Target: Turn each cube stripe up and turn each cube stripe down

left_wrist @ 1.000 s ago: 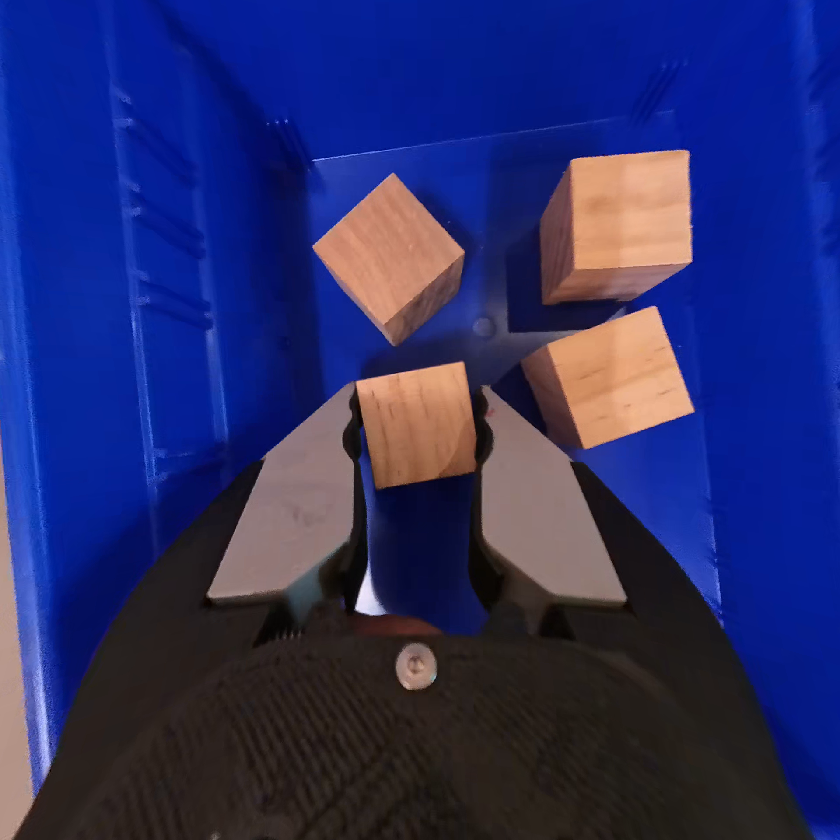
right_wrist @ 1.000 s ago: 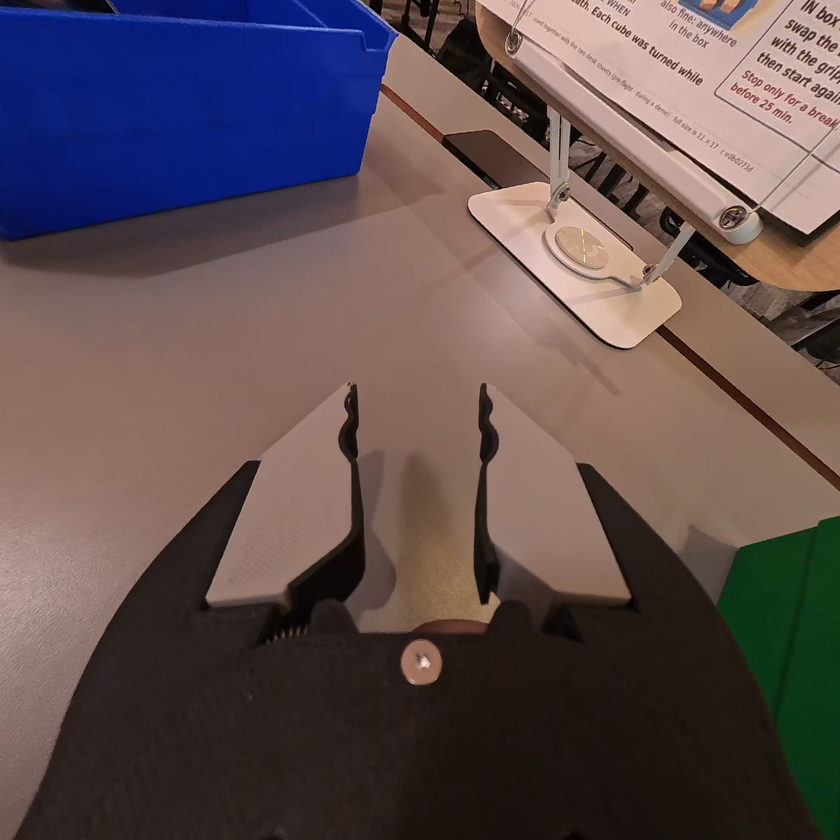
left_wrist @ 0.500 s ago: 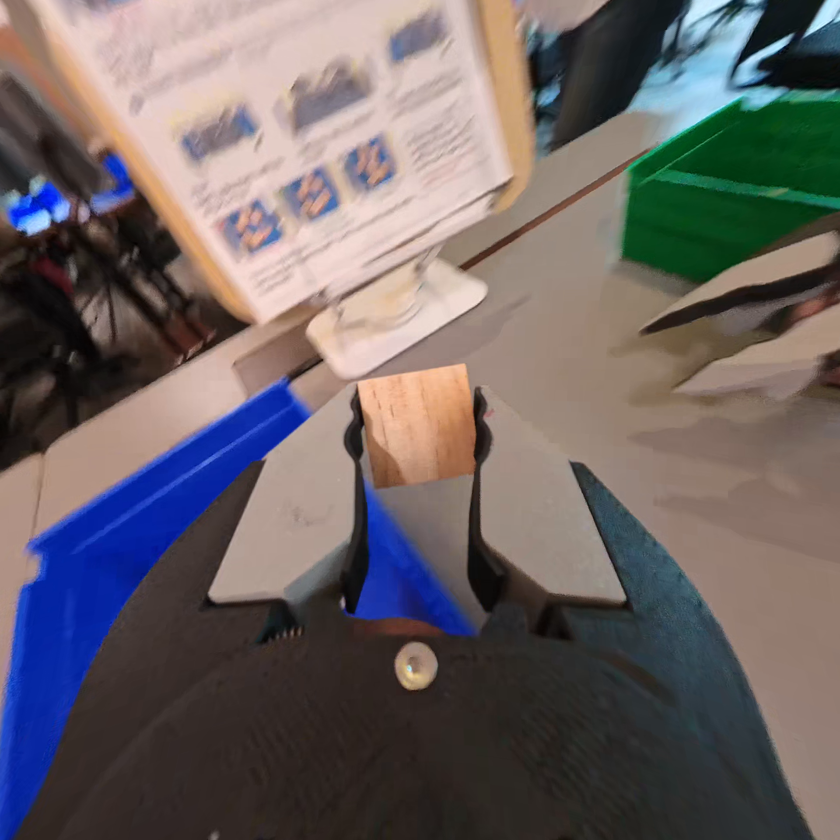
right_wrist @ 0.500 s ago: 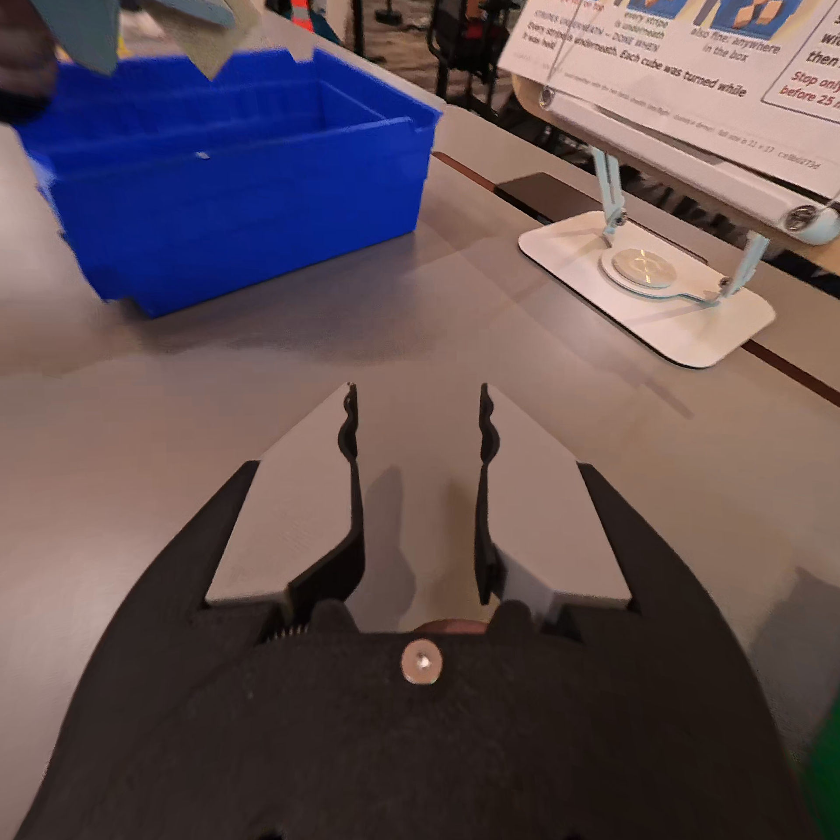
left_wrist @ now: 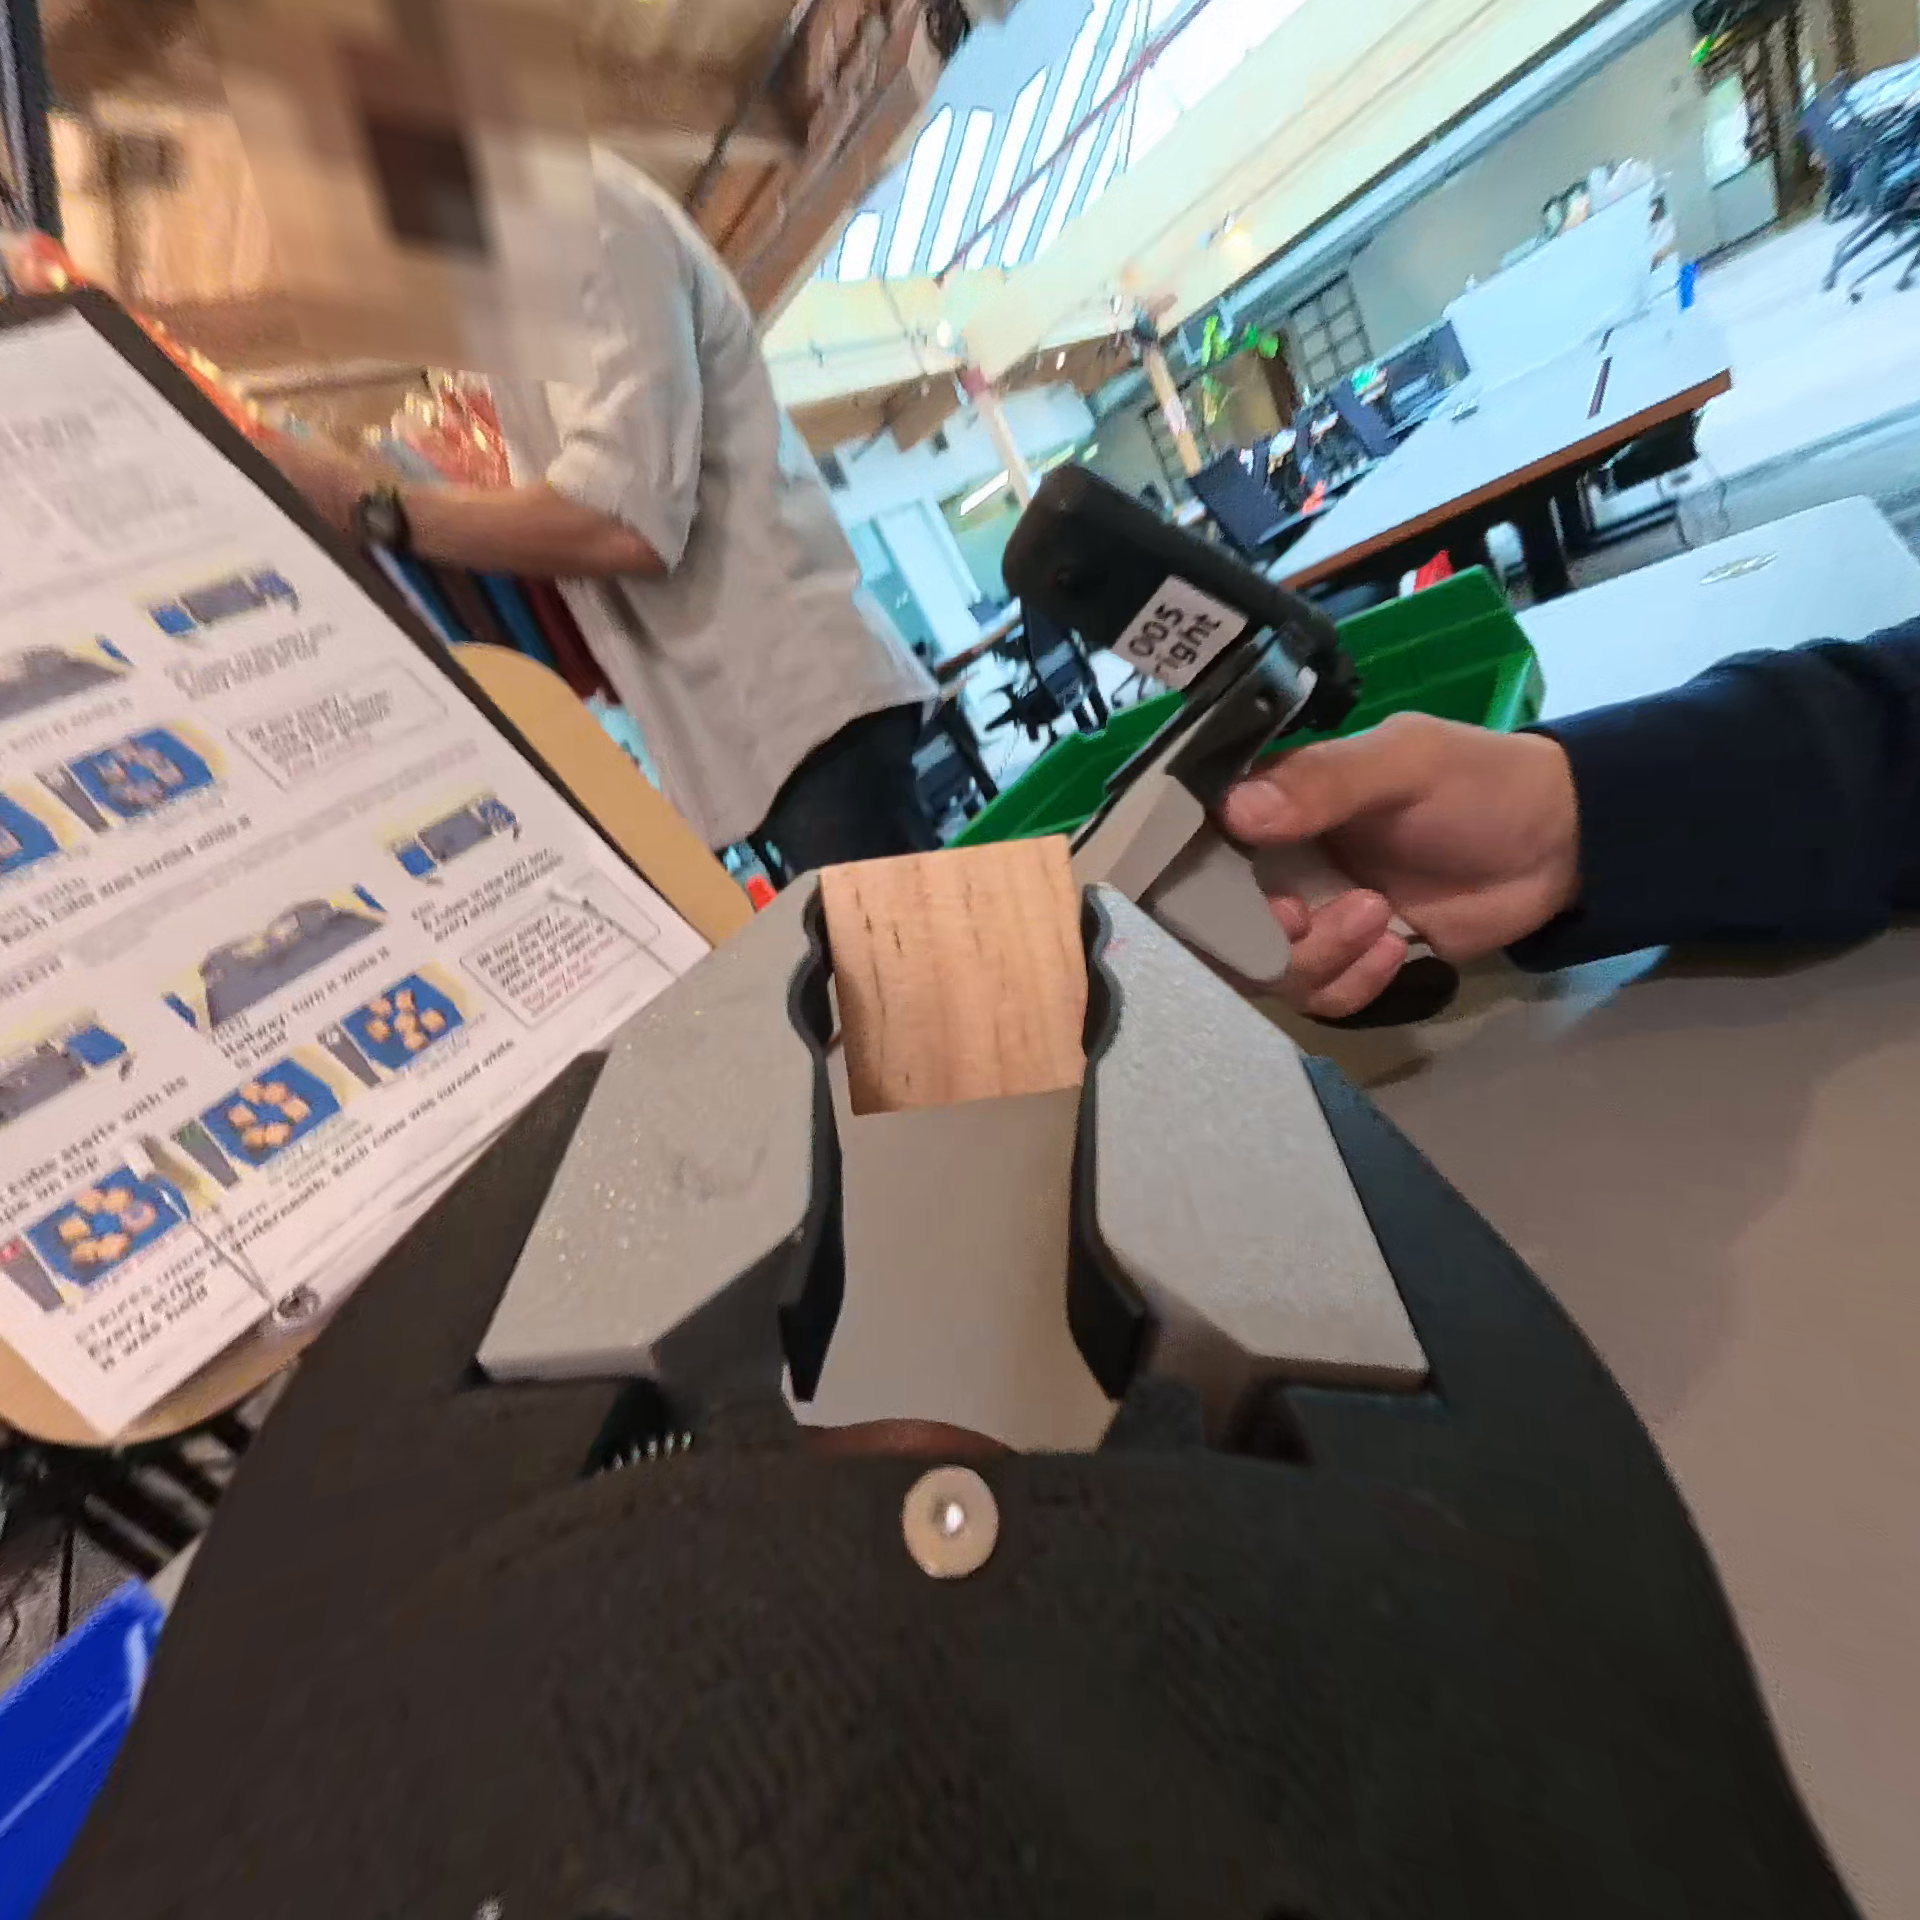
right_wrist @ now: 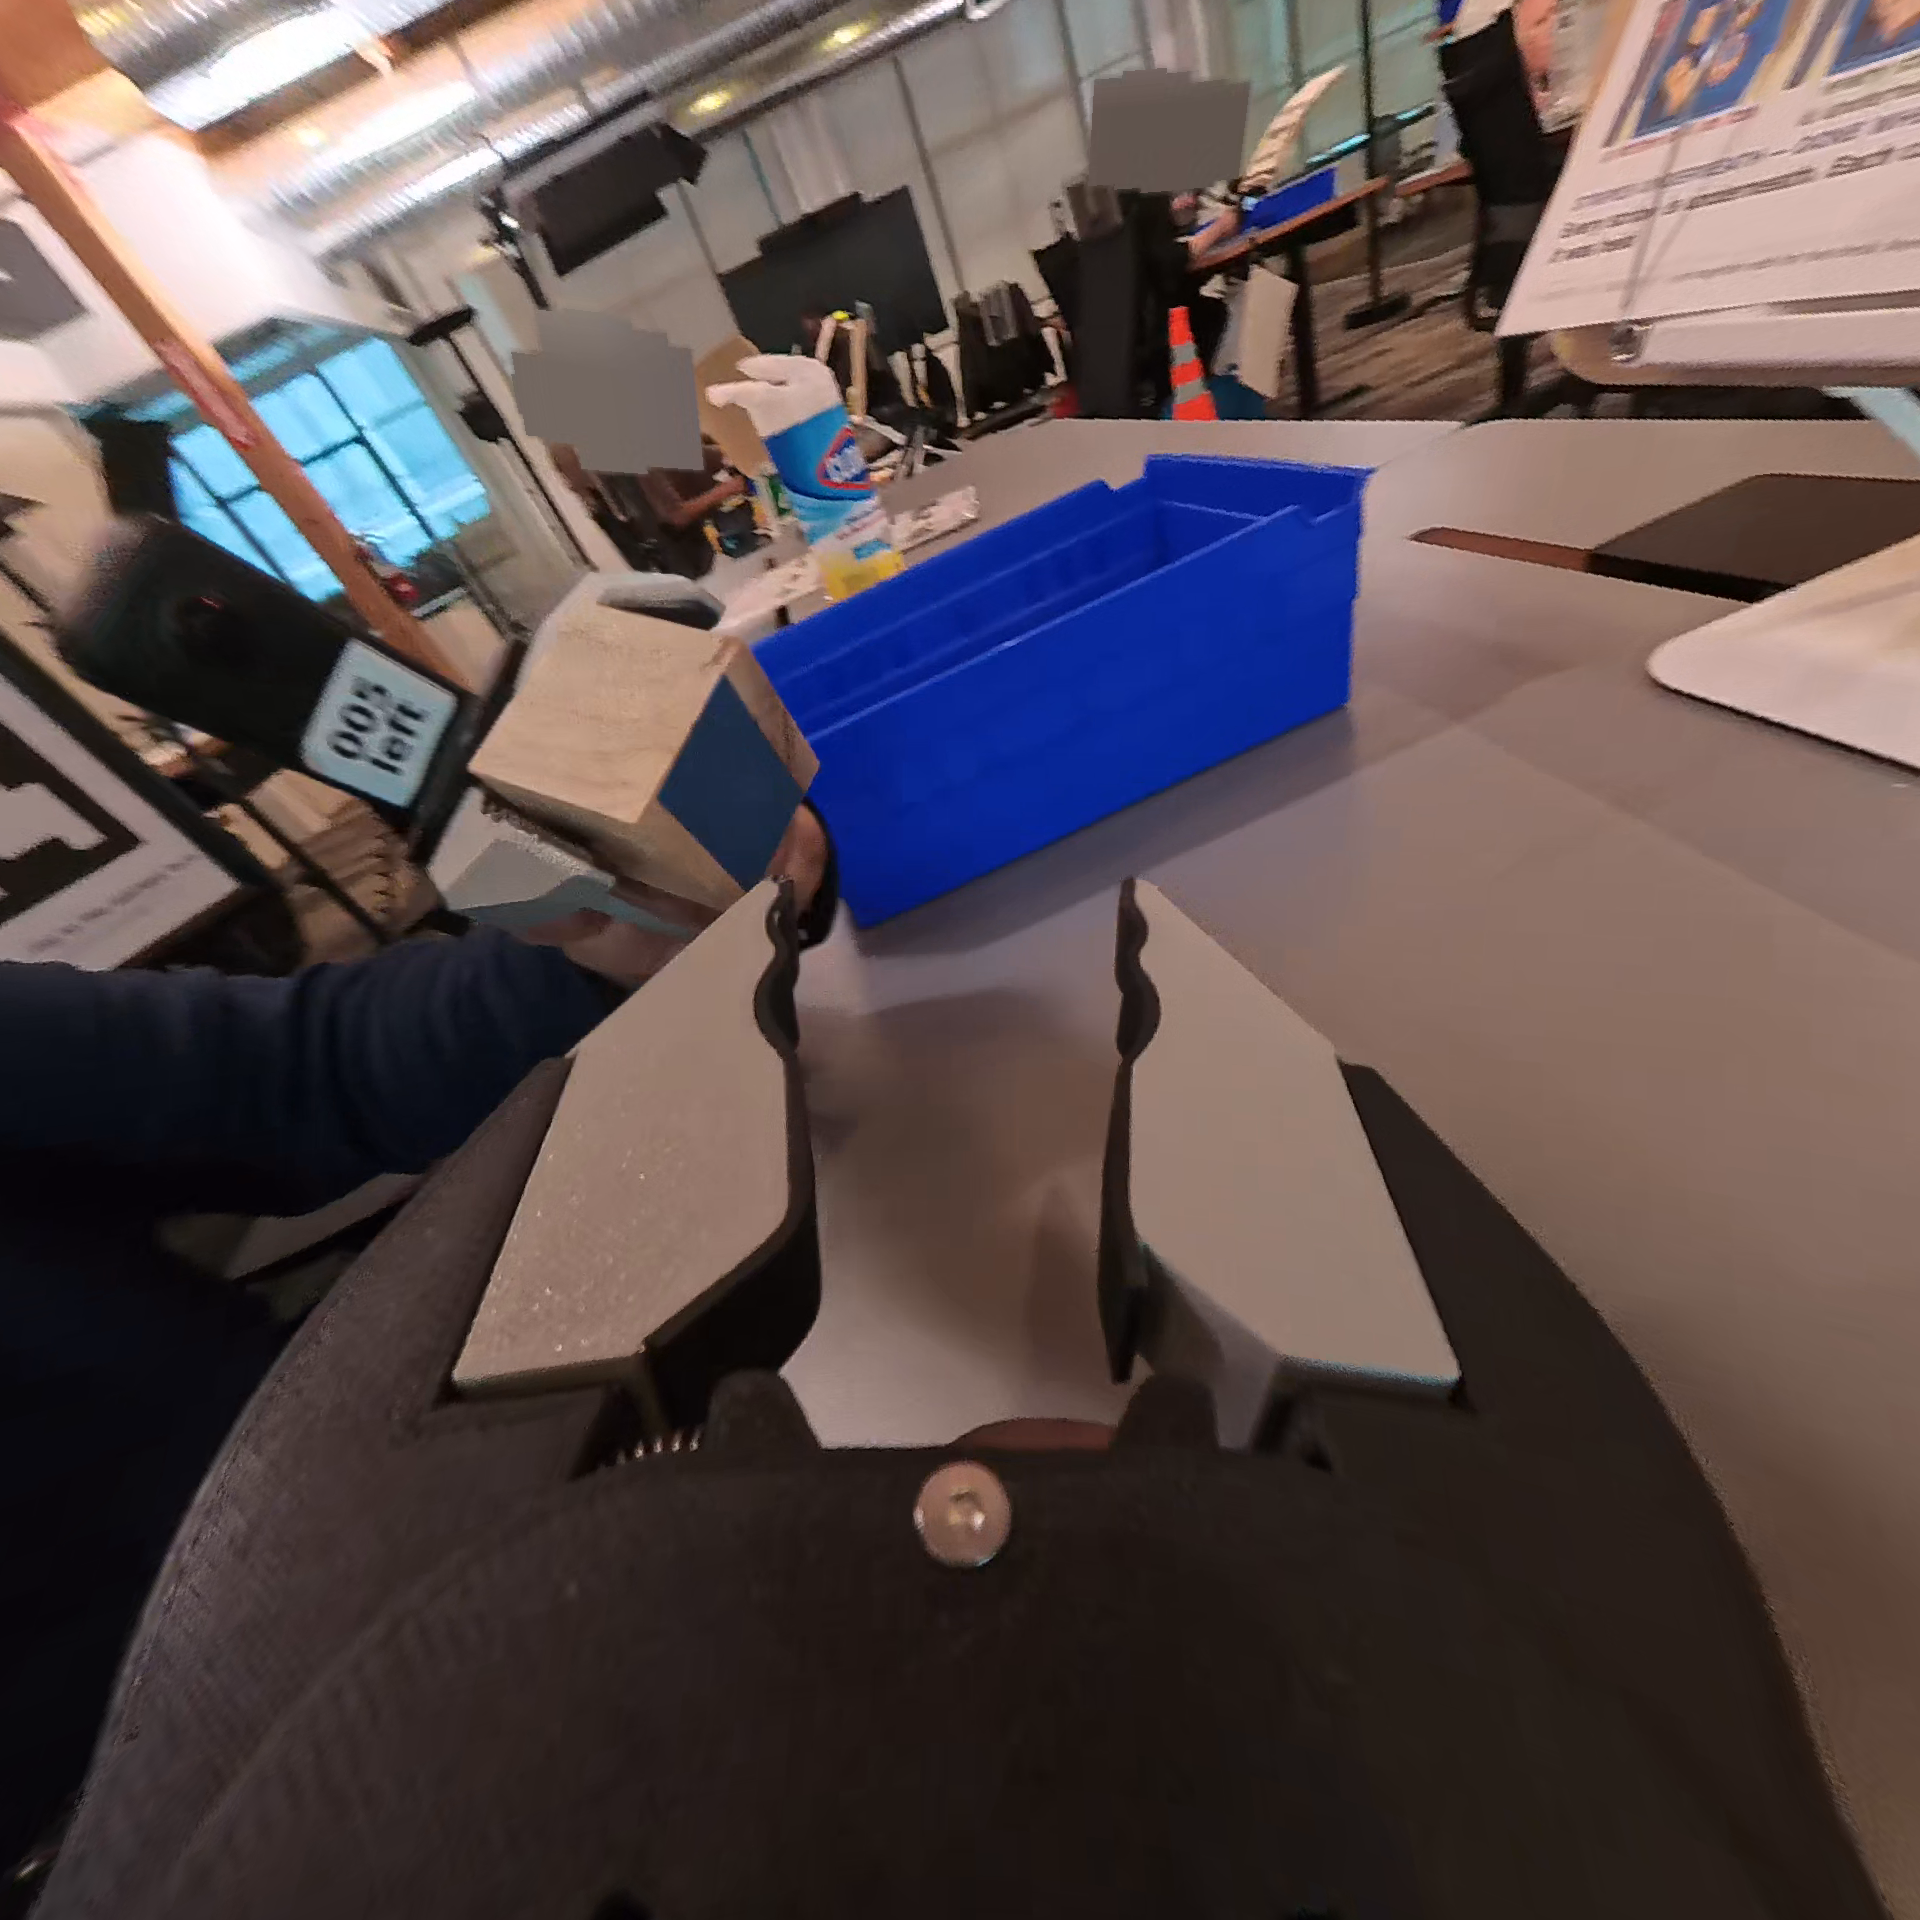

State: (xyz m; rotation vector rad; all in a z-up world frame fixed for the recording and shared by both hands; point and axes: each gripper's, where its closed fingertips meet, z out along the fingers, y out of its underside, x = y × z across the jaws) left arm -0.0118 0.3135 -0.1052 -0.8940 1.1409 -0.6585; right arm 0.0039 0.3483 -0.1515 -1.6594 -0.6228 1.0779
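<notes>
I am gripping the light, rigid wooden cube (left_wrist: 956,971) by opposite plain faces in my left claw (left_wrist: 951,977), keeping its blue stripe (right_wrist: 727,795) exposed, while my right claw (right_wrist: 951,966) is gaping empty.

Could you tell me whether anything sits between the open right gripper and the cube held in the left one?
Nothing visible does: the cube in the left gripper hangs up-left of the right gripper, with only open air between.

Your instruction sheet (left_wrist: 260,883) runs off the left edge in the left wrist view, its print blurred. The blue bin (left_wrist: 52,1766) shows only as a corner at lower left. In the right wrist view, your right tongs (right_wrist: 954,914) hide the cube's (right_wrist: 634,738) lower corner, and the bin's floor (right_wrist: 1039,613) lies out of sight behind its wall.
</notes>
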